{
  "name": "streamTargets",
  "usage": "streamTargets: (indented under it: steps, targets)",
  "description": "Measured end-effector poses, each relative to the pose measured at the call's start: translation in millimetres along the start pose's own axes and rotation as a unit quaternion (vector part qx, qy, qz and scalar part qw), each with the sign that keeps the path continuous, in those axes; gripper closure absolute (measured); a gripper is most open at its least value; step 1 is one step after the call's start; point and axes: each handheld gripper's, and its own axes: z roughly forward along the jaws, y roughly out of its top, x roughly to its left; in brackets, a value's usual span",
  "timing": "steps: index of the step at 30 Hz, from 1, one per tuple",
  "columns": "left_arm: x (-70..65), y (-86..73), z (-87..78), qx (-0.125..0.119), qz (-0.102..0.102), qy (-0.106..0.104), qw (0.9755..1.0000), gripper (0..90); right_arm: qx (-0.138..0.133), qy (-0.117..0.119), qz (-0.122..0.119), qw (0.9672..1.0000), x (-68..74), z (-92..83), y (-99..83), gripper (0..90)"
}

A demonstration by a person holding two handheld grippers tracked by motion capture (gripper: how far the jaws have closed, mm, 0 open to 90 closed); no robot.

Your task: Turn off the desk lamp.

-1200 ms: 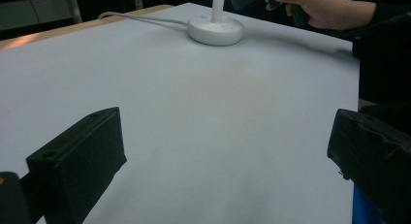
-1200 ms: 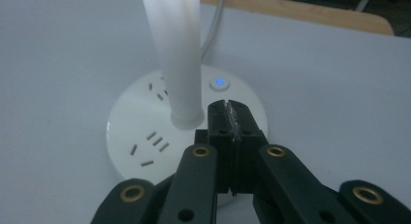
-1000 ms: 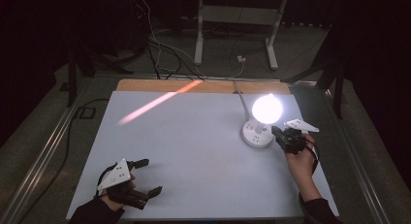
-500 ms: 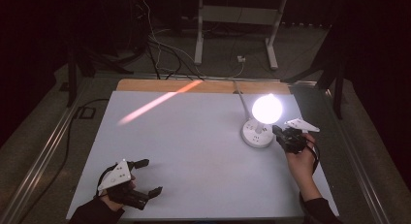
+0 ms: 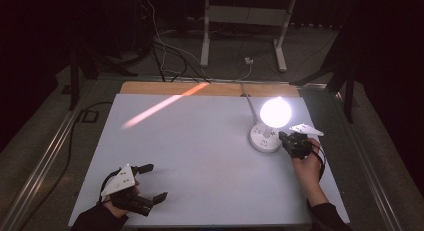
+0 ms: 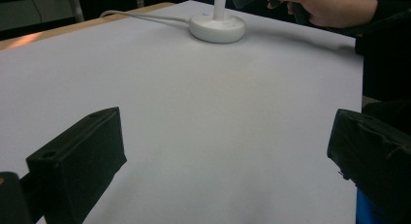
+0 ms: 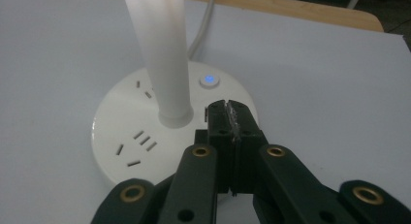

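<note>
A white desk lamp stands at the right of the white table, its round base (image 5: 265, 137) carrying sockets and its head (image 5: 275, 111) glowing brightly. In the right gripper view the base (image 7: 131, 132) shows a lit blue button (image 7: 209, 80) beside the white stem (image 7: 162, 54). My right gripper (image 7: 228, 110) is shut with nothing between its jaws, tips hovering over the base's edge just short of the button; whether they touch is unclear. In the high view it (image 5: 286, 139) sits right of the base. My left gripper (image 5: 156, 182) stands open at the front left, empty over the bare table.
The lamp's cable (image 5: 246, 98) runs back over the wooden strip (image 5: 210, 89) at the table's far edge. An orange streak of light (image 5: 160, 106) crosses the back left of the table (image 5: 200, 161). Beyond stand a metal stand (image 5: 245, 26) and floor cables.
</note>
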Motion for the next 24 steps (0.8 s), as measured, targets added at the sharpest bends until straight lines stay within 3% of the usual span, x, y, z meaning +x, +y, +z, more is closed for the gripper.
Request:
streamTargets:
  steps: [7,24]
  targets:
    - [0.0,0.3,-0.2,-0.002,0.001,0.0,1.0,0.6,0.015,0.001,-0.007,0.9999,2.3,7.8,-5.2,89.4]
    - [-0.8,0.2,0.3,0.0,0.001,-0.001,1.0,0.6,0.023,0.005,-0.012,0.9997,3.9,11.9,-6.3,90.0]
